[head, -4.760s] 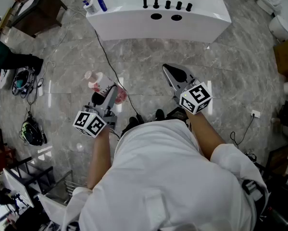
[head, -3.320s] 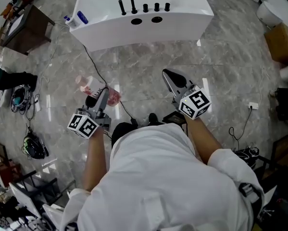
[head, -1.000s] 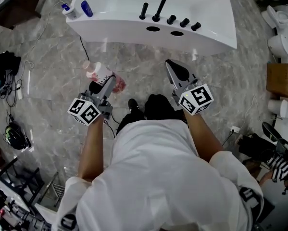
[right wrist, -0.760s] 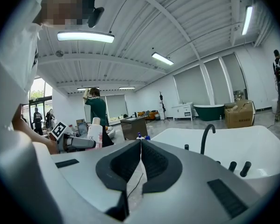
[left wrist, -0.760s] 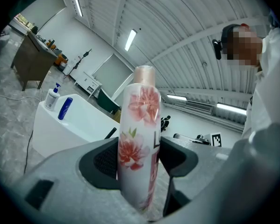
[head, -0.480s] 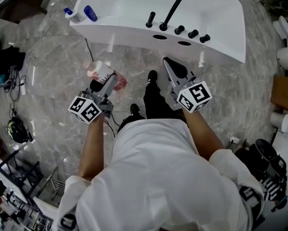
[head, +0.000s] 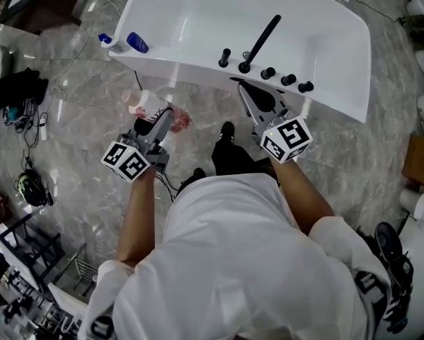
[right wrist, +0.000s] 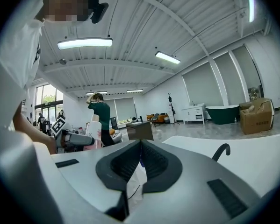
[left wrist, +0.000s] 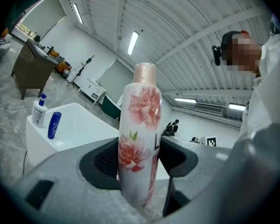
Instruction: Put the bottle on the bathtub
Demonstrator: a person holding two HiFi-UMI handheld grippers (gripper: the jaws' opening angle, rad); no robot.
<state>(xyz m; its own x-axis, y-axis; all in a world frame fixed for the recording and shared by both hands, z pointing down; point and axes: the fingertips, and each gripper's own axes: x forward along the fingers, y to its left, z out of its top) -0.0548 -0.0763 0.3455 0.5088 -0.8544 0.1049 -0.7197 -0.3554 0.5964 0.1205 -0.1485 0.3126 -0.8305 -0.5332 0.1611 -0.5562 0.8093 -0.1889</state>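
- Bathtub (head: 190, 68): white, on grey marble floor (head: 91, 112), long near wall facing the person.
- Bottle (left wrist: 139, 139): white with pink flowers and a pale pink cap. It is clamped low on its body between the two dark pads of the left gripper (head: 158, 122) and stands upright along the jaws in the left gripper view.
- Bottle's place: in the air over the floor, just short of the bathtub's near wall and toward its left corner. It does not touch the bathtub.
- Right gripper (right wrist: 140, 160): jaws brought together at the tips, nothing between them.
- Right gripper's place: the tip sits at the bathtub's near rim in the head view, close to the base of the black faucet (head: 260, 42). Contact cannot be told.
- On the bathtub's rim: a row of black knobs (head: 288, 80) beside the faucet; at the left corner a blue bottle (head: 136, 42) and a white pump bottle (head: 107, 41), side by side.
- The person's dark shoe (head: 227, 129) is on the floor just before the bathtub's near wall, between the two grippers.
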